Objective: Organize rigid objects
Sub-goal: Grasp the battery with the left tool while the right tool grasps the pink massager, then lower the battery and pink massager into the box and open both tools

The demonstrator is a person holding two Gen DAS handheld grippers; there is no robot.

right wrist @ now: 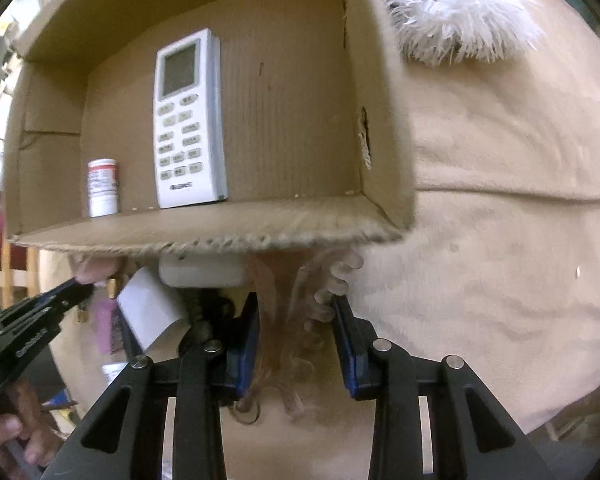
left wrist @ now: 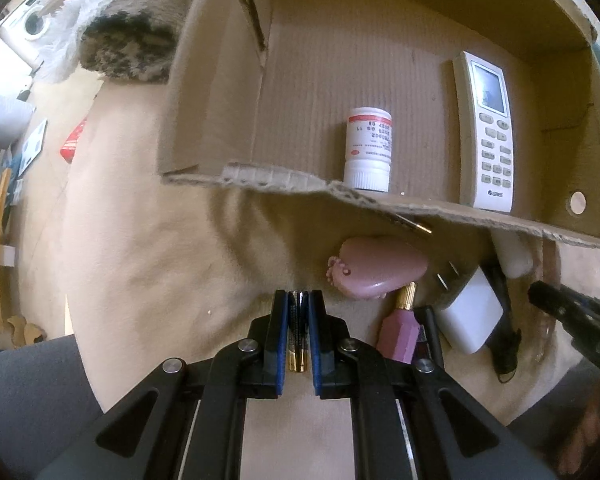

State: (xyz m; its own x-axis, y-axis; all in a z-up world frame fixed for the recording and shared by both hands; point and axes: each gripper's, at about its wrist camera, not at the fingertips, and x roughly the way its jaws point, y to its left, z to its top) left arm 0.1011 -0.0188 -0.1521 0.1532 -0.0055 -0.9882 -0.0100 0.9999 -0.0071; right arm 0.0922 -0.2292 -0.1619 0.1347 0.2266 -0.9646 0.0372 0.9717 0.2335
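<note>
My left gripper (left wrist: 298, 294) points down and is shut on two black-and-gold batteries (left wrist: 298, 346), held just above the beige cloth. Ahead stands an open cardboard box (left wrist: 284, 180) holding a white pill bottle (left wrist: 368, 148) and a white remote (left wrist: 490, 132). My right gripper (right wrist: 294, 298) has a translucent brownish hair claw clip (right wrist: 300, 312) between its blue pads, which touch it on both sides; the clip is blurred. The same box (right wrist: 204, 236), remote (right wrist: 188, 120) and bottle (right wrist: 103, 188) lie beyond it.
In front of the box lie a pink heart-shaped case (left wrist: 380, 266), a pink bottle with a gold cap (left wrist: 400, 332), a white charger (left wrist: 470, 312), a white block (right wrist: 202, 272) and a black cable (left wrist: 504, 344). A fringed rug (left wrist: 112, 40) borders the box.
</note>
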